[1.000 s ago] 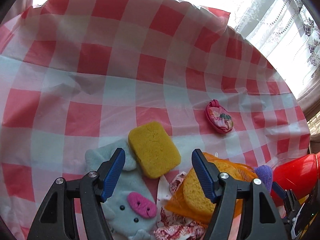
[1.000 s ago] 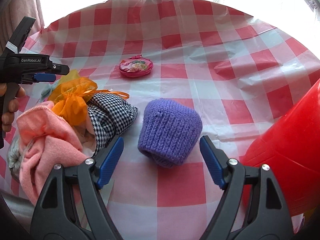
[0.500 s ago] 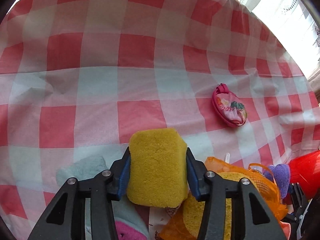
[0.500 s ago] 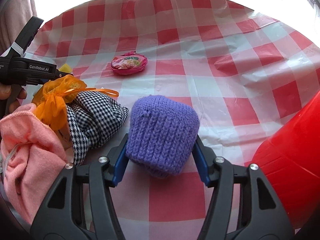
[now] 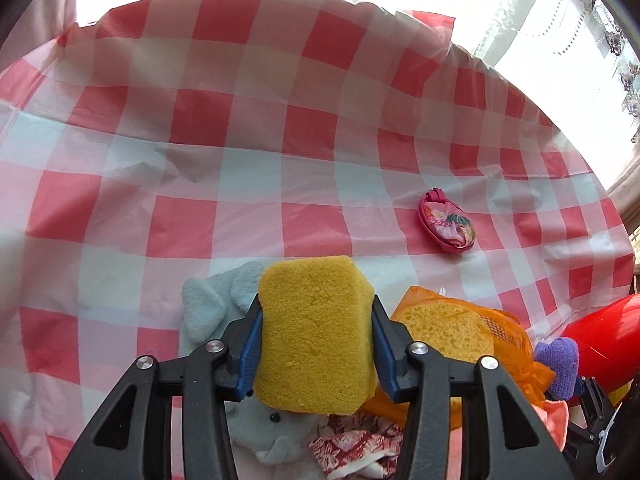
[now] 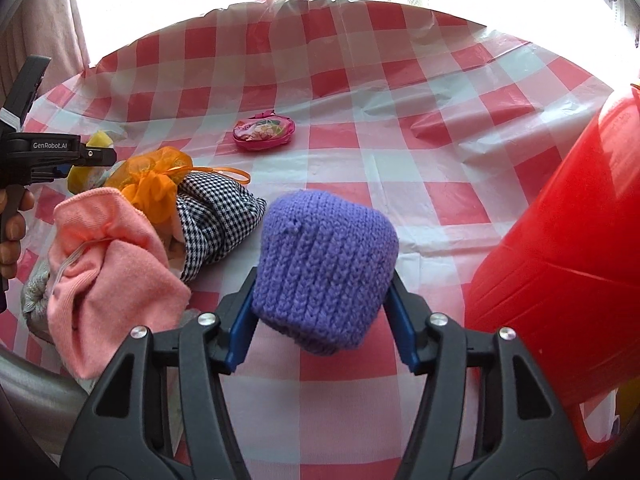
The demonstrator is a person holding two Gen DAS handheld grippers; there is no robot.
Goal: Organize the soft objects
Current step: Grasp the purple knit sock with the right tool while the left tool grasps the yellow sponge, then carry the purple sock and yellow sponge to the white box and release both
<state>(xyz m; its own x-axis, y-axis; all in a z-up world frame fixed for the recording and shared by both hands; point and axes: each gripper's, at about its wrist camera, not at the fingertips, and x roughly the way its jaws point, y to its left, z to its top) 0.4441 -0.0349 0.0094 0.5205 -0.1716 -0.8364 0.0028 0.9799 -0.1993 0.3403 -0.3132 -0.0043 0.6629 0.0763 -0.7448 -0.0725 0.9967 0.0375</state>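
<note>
Both are clamping soft loads: the left hand-held gripper point(image 5: 316, 346) is squeezing the yellow sponge point(image 5: 315, 332), the right hand-held gripper point(image 6: 322, 316) the purple knit piece point(image 6: 326, 268); either could be slipping out as it compresses.

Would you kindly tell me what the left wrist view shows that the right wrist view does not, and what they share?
Only the left wrist view shows the pale blue plush toy and the red floral fabric, with the left gripper clamped on the yellow sponge. Only the right wrist view shows the houndstooth cloth and the pink cloth, with the right gripper clamped on the purple knit piece. Both show the pink pouch, the orange mesh bag, the red container and the checked tablecloth.
</note>
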